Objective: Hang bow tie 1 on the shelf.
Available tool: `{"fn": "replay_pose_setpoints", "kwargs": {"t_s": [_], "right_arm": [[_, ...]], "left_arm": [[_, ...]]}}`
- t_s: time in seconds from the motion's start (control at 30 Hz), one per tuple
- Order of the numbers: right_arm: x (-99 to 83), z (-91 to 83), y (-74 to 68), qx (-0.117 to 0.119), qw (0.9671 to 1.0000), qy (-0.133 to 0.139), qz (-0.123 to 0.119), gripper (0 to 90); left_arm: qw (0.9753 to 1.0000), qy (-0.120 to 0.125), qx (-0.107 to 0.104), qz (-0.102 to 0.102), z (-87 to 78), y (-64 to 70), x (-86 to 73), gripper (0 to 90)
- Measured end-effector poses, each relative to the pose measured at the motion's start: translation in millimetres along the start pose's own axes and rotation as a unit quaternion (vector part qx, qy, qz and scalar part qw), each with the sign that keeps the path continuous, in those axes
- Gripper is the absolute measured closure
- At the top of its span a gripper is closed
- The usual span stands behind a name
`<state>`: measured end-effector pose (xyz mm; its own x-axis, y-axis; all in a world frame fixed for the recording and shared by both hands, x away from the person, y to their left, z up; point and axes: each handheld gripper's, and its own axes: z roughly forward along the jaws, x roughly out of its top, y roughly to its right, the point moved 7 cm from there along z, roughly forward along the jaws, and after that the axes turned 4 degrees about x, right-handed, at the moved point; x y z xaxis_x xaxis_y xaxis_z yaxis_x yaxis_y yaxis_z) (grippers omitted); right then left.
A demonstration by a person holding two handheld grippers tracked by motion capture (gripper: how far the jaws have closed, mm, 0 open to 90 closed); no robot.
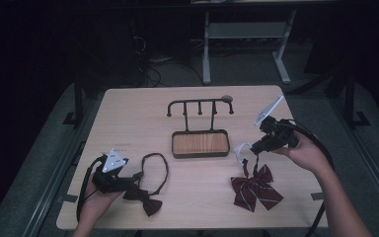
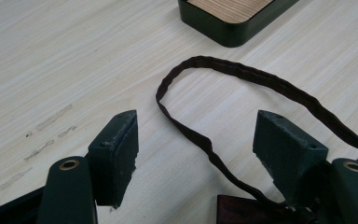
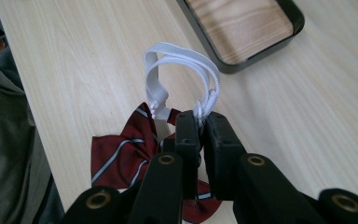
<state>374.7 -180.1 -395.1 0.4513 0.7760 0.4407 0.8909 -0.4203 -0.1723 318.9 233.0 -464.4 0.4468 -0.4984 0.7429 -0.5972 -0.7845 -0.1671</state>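
Between the closed jaws of the right gripper (image 3: 200, 122) a white elastic neck strap (image 3: 182, 70) is pinched, its loop arching up and away from the fingertips. From the strap hangs a dark red bow tie with thin pale stripes (image 3: 121, 151), which is seen below and to the left of the jaws in the right gripper view, resting on the tabletop. In the high view the same red striped bow tie (image 1: 255, 190) is spread on the table just below the right gripper (image 1: 256, 146), with the strap (image 1: 242, 148) raised between them.

Ahead of the left gripper (image 2: 196, 140) a thin dark brown fabric neck band (image 2: 242, 77) is laid in a loop on the wood; one side of the loop runs back between the two widely parted jaws, and nothing is gripped. A dark bow tie (image 1: 147, 197) joined to that band is seen just beside the left gripper (image 1: 133, 178) in the high view, at its tip.

Beyond both grippers stands a black metal hanger stand with a row of hooks (image 1: 200, 106) over a black-rimmed tray base with a wood-grain floor (image 1: 200, 144).

Everything is borne by a pale, light-grained wooden table (image 1: 128, 118), on which faint scuff marks are visible to the left of the left gripper's jaws. The table is surrounded by a dark room; a white-legged desk frame (image 1: 207, 49) and loose cables are made out on the grey floor behind it.
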Motion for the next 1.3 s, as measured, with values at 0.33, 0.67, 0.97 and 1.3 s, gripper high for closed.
{"fn": "replay_pose_setpoints", "kwargs": {"t_s": [0.33,0.67,0.97,1.3], "right_arm": [[11.4,-21.7,-8.1,-0.012,0.9997,0.014,-0.018,84.0],[21.8,-26.9,-9.7,-0.022,0.9992,0.015,-0.030,84.1],[36.7,-38.5,-9.6,-0.034,0.9987,0.010,-0.037,84.3],[49.2,-42.7,-2.3,-0.035,0.9989,0.005,-0.031,84.3]], "left_arm": [[1.0000,0.002,-0.003,-0.003,0.6,0.7,0.6,31.6],[1.0000,0.003,-0.001,0.001,-0.6,-1.5,0.9,31.6],[1.0000,0.006,-0.003,-0.003,-0.4,-1.4,1.6,31.3],[1.0000,0.003,-0.002,-0.001,-0.1,-1.1,1.1,31.3]]}}
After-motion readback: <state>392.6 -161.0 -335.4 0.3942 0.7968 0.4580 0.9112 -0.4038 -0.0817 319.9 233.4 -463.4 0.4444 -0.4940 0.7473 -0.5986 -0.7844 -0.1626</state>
